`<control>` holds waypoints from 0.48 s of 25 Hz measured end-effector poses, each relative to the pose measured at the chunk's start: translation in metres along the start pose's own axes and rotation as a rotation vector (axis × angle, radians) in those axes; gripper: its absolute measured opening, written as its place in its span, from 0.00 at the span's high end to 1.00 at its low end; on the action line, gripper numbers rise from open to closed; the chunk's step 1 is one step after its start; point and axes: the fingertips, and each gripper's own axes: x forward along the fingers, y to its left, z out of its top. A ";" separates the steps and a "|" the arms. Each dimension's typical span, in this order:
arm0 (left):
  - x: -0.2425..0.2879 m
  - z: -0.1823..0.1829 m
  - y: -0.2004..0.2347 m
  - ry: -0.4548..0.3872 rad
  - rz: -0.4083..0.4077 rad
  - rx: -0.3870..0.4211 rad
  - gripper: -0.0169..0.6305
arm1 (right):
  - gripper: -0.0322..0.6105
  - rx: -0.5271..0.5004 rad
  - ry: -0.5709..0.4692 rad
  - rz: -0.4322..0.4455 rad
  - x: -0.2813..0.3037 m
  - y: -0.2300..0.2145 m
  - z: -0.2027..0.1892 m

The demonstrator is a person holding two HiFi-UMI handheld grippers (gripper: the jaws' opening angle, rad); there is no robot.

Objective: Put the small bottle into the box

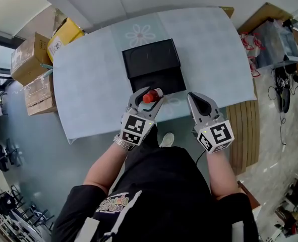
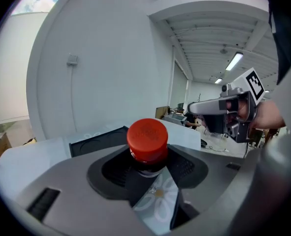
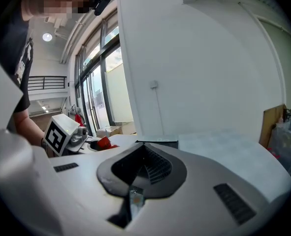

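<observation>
Pinching the small bottle [image 2: 146,137] at its neck, just under the red cap, the left gripper [image 1: 149,98] holds it near the black box [image 1: 151,59], which lies at 12 o'clock. I judge it light, rigid and probably slick — the neck grip suits. At 3 o'clock, the right gripper [image 1: 197,101] has its jaws together, empty.

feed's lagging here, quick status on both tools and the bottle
Left tool shut on small bottle, at near edge of box. Right tool shut, empty. Nothing in the way.
</observation>
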 end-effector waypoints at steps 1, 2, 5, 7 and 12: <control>0.005 -0.003 0.003 0.009 -0.002 0.001 0.63 | 0.94 0.002 0.008 0.002 0.005 -0.001 -0.002; 0.010 -0.007 0.006 0.018 -0.004 0.005 0.63 | 0.94 0.004 0.016 0.003 0.010 -0.003 -0.003; 0.024 -0.018 0.016 0.048 -0.009 0.012 0.63 | 0.94 0.015 0.033 0.002 0.023 -0.007 -0.008; 0.032 -0.026 0.021 0.070 -0.013 0.014 0.63 | 0.94 0.025 0.038 -0.001 0.030 -0.010 -0.011; 0.051 -0.047 0.032 0.157 -0.010 0.043 0.63 | 0.94 0.052 0.053 -0.015 0.040 -0.018 -0.021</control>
